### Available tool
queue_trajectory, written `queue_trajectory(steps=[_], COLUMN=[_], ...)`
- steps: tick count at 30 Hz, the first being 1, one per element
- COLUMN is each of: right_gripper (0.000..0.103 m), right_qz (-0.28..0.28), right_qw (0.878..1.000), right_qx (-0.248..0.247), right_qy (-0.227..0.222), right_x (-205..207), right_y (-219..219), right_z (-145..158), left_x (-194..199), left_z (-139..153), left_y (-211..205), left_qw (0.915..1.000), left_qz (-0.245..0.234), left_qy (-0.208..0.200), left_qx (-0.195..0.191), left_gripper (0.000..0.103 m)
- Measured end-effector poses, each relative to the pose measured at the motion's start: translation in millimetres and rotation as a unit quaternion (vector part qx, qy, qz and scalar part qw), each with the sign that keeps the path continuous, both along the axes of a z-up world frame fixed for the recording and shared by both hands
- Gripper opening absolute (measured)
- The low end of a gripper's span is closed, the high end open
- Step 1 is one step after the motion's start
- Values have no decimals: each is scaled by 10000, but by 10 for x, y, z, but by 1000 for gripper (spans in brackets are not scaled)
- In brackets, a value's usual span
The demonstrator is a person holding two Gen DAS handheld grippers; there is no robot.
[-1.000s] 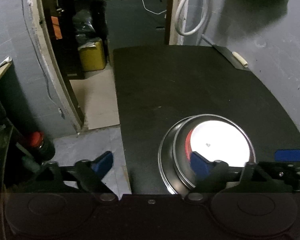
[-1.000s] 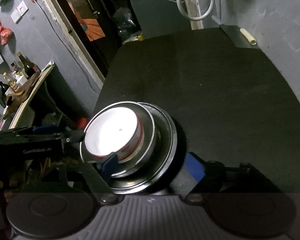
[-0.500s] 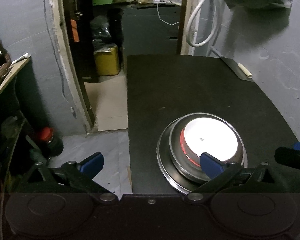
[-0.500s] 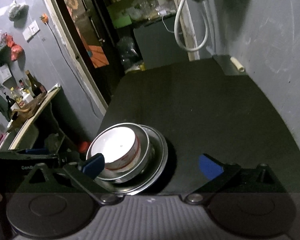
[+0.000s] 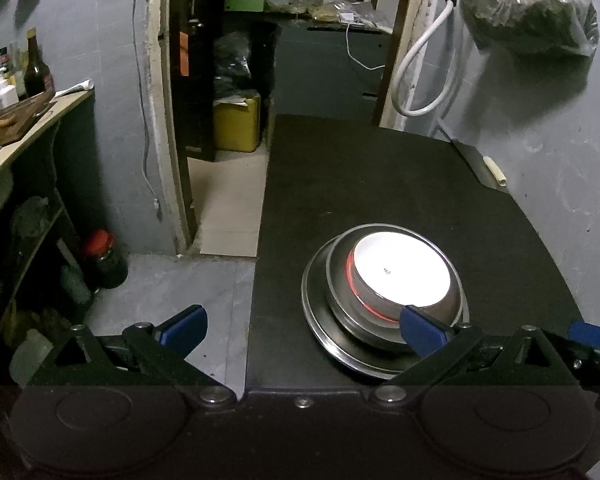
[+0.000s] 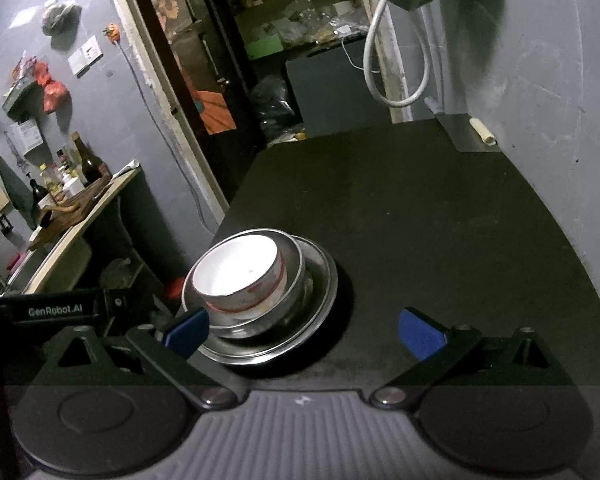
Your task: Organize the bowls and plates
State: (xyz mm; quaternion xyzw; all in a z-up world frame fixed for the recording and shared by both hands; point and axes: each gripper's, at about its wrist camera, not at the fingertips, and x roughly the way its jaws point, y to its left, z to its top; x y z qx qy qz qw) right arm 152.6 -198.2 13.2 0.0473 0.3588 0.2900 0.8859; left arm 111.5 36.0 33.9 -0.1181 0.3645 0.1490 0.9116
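The white bowl (image 5: 402, 270) sits nested in a steel bowl (image 6: 256, 320) on a steel plate (image 5: 320, 320), just ahead of both grippers on the matte black desk (image 5: 380, 184). The left gripper (image 5: 302, 330) and right gripper (image 6: 304, 330) stand spread, empty. Back away level, clear of the smooth round rims.

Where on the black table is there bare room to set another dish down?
The black table is bare from the stack to its far edge, and rightward to the grey wall. Crowded only near-left: white bowl in steel bowl on steel plate.
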Motion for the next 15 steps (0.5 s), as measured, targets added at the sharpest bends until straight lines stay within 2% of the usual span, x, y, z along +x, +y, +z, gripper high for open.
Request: queue_trajectory(steps=[6,15], right_gripper=[103,103], right_qz=[-173,-448], right_qw=[9998,9989], right_qx=[14,-84], right_qy=[-107,-142], right_x=[-54,-246], right_y=[19,180], right_z=[44,97], left_x=[-88,-296], left_z=[20,76], left_y=[-11,192], left_qw=[9997,9993], left_qz=[-149,-306], left_qy=[-49,-170], left_qx=[184,147], left_gripper=[102,102])
